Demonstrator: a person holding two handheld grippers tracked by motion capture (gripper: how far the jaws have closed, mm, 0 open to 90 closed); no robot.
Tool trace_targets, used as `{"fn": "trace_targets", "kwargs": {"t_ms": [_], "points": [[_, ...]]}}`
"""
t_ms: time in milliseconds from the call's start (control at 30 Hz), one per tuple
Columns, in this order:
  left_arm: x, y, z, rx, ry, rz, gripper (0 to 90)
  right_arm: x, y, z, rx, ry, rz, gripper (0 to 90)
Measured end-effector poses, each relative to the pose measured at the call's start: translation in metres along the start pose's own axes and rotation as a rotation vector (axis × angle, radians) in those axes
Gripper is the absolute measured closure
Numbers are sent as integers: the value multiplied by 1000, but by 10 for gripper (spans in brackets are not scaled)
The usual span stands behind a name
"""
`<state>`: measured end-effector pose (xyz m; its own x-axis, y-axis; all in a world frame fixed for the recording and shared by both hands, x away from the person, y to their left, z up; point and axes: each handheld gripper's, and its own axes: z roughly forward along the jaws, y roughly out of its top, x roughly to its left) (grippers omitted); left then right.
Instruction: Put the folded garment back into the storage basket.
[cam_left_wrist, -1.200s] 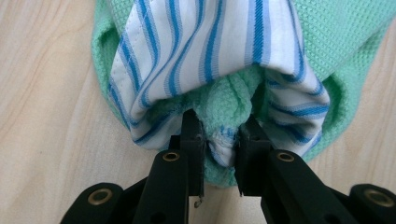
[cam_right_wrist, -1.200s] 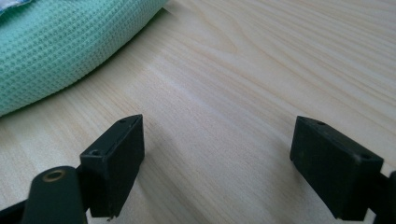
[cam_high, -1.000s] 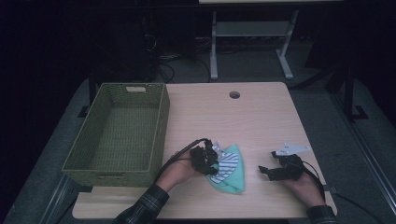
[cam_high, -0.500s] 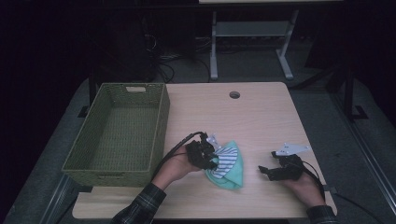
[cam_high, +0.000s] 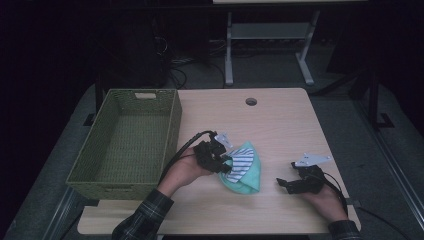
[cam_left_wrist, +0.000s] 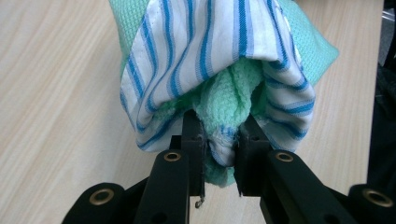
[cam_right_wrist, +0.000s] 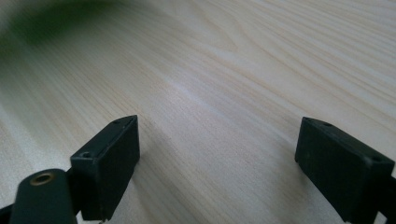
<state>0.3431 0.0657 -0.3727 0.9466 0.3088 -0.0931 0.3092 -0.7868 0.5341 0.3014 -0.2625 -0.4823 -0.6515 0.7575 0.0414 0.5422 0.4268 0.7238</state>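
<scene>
The left gripper (cam_left_wrist: 219, 140) has its jaws clamped on a bunched fold of cloth: a mint-green knitted cloth (cam_left_wrist: 229, 88) is pinched between them, with a white, blue-striped cloth (cam_left_wrist: 187, 51) draped over and around it, so both layers seem to be caught in the one bite. Seen from the high view, this left gripper (cam_high: 220, 161) meets the bundle at its edge nearest the basket (cam_high: 127, 170), and the striped cloth (cam_high: 241, 164) lies on top of the green cloth (cam_high: 247, 181), which spreads on the table (cam_high: 280, 120) just beside the basket's long side. Both pieces look light and limp; they will likely sag and trail from any hold, and the outer striped layer could slide off the knit if only its edge is gripped. A deep bite through the gathered fold, as here, looks the safer hold; nothing about them appears fragile or slippery. The right gripper (cam_high: 291, 184) rests on the table well apart from the basket, beyond the cloths, and in its own view the right gripper (cam_right_wrist: 215, 163) has its jaws wide apart over bare wood, holding nothing.
</scene>
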Motion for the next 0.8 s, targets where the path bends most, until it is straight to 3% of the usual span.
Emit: {"fn": "trace_targets", "kwargs": {"t_ms": [433,800], "points": [[10,3,-32,-15,15,-19,762,0,1,2,23,-1,-4,35],[17,2,-59,-25,46,-34,761,0,1,2,25,-2,-3,33]]}}
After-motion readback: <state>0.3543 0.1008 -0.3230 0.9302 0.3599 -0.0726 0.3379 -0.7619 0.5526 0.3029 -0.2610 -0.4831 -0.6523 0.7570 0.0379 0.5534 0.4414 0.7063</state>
